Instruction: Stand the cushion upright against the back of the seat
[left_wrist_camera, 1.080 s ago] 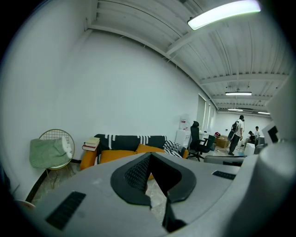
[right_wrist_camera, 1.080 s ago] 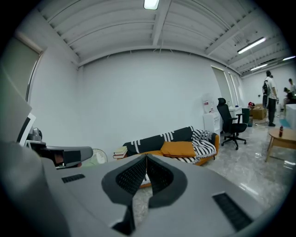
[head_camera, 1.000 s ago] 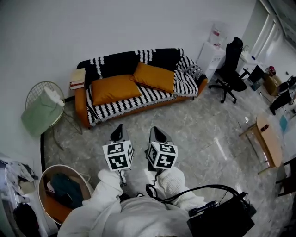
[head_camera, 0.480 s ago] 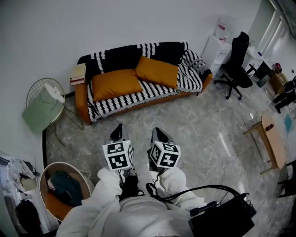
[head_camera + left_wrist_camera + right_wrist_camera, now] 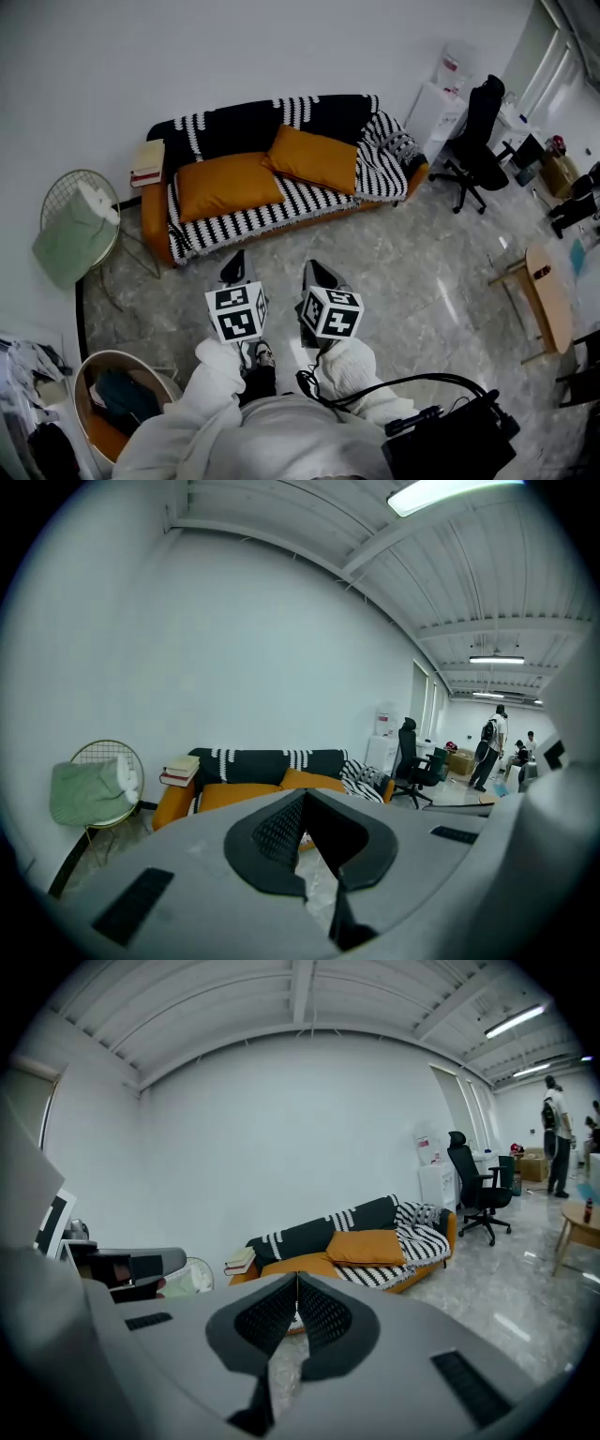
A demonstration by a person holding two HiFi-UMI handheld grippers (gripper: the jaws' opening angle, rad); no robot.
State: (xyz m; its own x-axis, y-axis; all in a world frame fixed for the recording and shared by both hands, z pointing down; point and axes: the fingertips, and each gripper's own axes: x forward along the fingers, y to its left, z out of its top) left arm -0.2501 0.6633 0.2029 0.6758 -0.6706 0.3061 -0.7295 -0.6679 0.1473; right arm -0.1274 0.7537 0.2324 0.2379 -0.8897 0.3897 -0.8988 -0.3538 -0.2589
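An orange sofa (image 5: 152, 217) with a black and white striped throw stands against the far wall. Two orange cushions lie on its seat: one flat at the left (image 5: 228, 185), one (image 5: 314, 157) leaning toward the backrest at the middle. Both also show in the right gripper view, the left cushion (image 5: 298, 1265) and the middle cushion (image 5: 367, 1246). My left gripper (image 5: 238, 268) and right gripper (image 5: 317, 274) are side by side over the floor, well short of the sofa. Both are shut with nothing in them.
Books (image 5: 148, 161) lie on the sofa's left arm. A wire chair with green cloth (image 5: 77, 230) stands at the left, a round basket (image 5: 111, 403) near my feet. An office chair (image 5: 473, 131), a white cabinet (image 5: 433, 105) and a wooden table (image 5: 546, 291) are at the right.
I have stepped toward the sofa: it sits lower and closer in the head view. Both grippers travelled along, keeping their place side by side and staying shut.
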